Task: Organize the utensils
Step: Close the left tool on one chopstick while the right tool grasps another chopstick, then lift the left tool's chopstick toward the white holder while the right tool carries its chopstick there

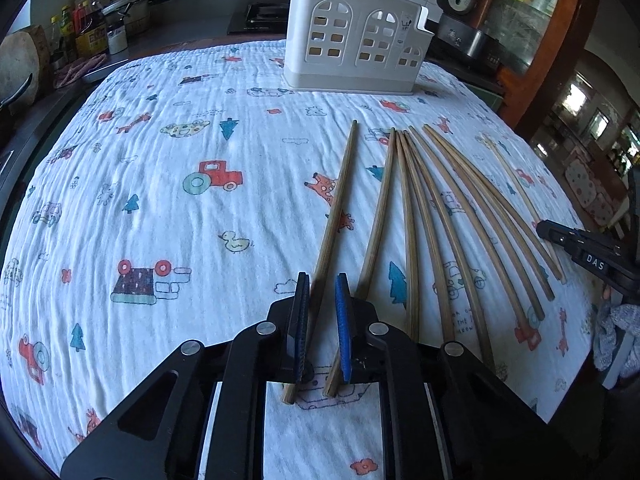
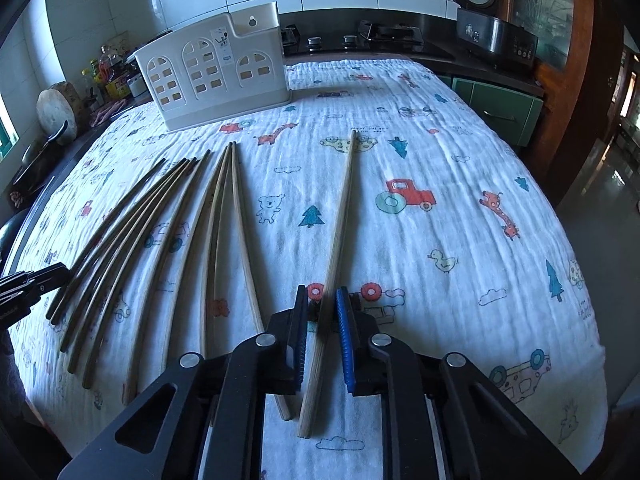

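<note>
Several wooden chopsticks (image 1: 436, 216) lie fanned out on the printed cloth (image 1: 160, 200). My left gripper (image 1: 322, 312) is down at the cloth, its jaws narrow around the near end of the leftmost chopstick (image 1: 338, 204); that stick rests against the left pad, with a slit beside the blue pad. A second chopstick (image 1: 380, 216) runs under the right finger. My right gripper (image 2: 322, 320) straddles a lone pale chopstick (image 2: 340, 216) to the right of the fan (image 2: 160, 240); this one sits near the blue pad, with a gap on the other side.
A white utensil holder (image 1: 356, 40) (image 2: 216, 68) with arched cut-outs stands at the far edge of the cloth. Behind it are the stove, a rice cooker (image 2: 496, 36) and bottles (image 1: 88, 24). The black body of the other gripper (image 1: 580, 248) (image 2: 32, 284) shows beside the fan.
</note>
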`<state>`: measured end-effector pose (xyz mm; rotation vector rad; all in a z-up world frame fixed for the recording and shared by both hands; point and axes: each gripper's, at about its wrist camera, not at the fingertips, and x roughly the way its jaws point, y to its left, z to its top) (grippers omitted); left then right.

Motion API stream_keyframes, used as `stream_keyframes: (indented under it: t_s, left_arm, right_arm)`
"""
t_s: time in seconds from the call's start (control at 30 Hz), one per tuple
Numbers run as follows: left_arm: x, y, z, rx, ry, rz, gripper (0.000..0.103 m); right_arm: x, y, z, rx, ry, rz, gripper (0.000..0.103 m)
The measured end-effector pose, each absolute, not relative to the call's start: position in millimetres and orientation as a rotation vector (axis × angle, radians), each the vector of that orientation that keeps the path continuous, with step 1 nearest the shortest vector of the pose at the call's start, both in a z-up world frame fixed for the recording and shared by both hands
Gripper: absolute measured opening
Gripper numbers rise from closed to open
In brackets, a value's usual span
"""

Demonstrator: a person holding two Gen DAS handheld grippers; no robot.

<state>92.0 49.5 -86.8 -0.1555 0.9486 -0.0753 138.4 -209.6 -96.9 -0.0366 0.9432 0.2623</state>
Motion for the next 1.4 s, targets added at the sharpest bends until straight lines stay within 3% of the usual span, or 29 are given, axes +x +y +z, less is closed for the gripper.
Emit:
stream_keyframes:
  t_s: [0.57,0.8,1.4]
  left_arm:
    - [99.1,47.8,-92.7,-0.129,0.974,-0.077,0.013]
    - [96.4,40.2,-87.0,-0.093,0.964,-0.065,0.007]
    - [89.4,40.9,-6.6,-0.068,0.776,-0.095,0.006]
  right_arm:
    - [138.6,-208.9,-99.1,-0.046,0.941,0.257,0.012]
    - [135.6,-210.9,-98.2,-0.041,0.921,0.244,0.008]
    - [132.2,-207.2,-9.1,-0.099,0.691,0.310,0.007]
